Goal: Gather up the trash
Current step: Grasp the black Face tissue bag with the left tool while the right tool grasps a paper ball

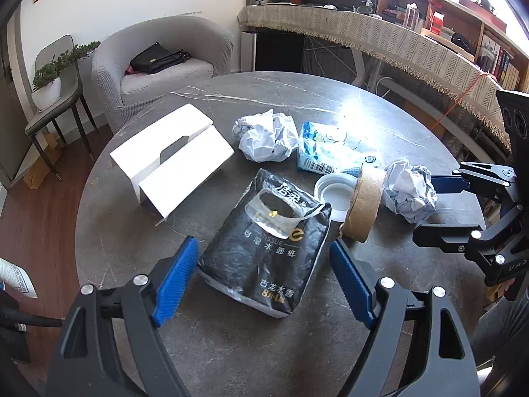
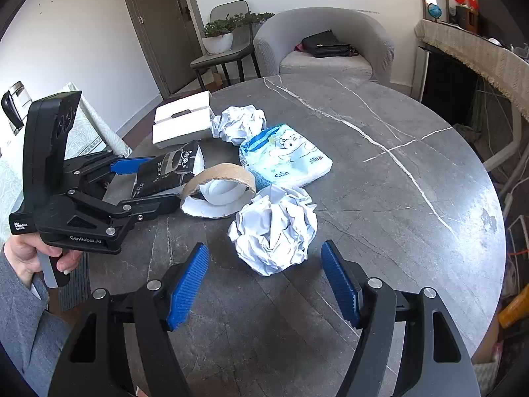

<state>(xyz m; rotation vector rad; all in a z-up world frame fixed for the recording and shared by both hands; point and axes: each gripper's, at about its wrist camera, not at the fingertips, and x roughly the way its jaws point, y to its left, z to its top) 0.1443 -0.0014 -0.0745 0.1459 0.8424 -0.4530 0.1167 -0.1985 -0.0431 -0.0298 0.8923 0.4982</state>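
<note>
Round and dark, the grey marble table (image 1: 264,99) carries all the trash you are working over, with a grey armchair (image 1: 172,49) beyond its far edge.

Your left gripper (image 1: 264,271) hangs with its jaws spread wide. The near end of the black tissue pack (image 1: 264,244) lies between its blue pads (image 1: 175,281), and neither pad presses on it. Ahead and to the left of that gripper sits the white cardboard box (image 1: 172,155). Straight ahead, past the pack, lies one crumpled paper ball (image 1: 264,135), and just right of that the blue-and-white wet-wipe packet (image 1: 327,152).

Your right gripper (image 2: 264,281) is also spread wide and holds nothing. The second crumpled paper ball (image 2: 274,231) sits just ahead of its fingertips, apart from both pads. Ahead and left of that ball stands the brown tape roll (image 2: 218,172) on edge, leaning against the white lid (image 2: 211,205).
</note>
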